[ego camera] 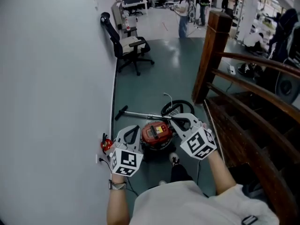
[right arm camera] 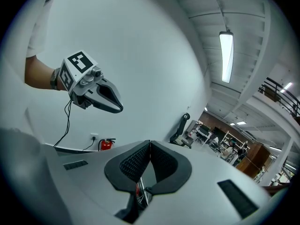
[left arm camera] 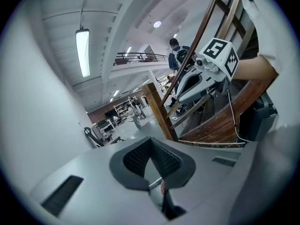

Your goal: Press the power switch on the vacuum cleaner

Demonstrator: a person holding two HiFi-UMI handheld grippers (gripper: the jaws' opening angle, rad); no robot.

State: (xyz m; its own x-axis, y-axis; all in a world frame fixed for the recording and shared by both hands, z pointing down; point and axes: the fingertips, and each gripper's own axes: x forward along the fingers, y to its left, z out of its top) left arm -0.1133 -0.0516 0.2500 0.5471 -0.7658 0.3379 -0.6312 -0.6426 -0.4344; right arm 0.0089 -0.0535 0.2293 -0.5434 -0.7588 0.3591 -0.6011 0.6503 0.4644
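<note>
Where the green floor (ego camera: 154, 74) meets the white wall (ego camera: 56, 78) at the left, the red vacuum cleaner (ego camera: 156, 135) is found, its wand (ego camera: 140, 114) laid left to right along its far side. It lies below and between the left gripper (ego camera: 133, 129) and the right gripper (ego camera: 176, 122), both clenched on nothing; the right is judged marginally nearer its top, where no switch can be picked out.

a round red-and-black canister vacuum cleaner (ego camera: 156, 134) sits upright on the grey-green floor (ego camera: 154, 83), near the white wall (ego camera: 56, 78). its silver metal wand (ego camera: 145, 115) lies flat on the floor just behind it, and its black hose (ego camera: 174, 108) curls in a loop beside the wand. its switch is too small to make out.
</note>
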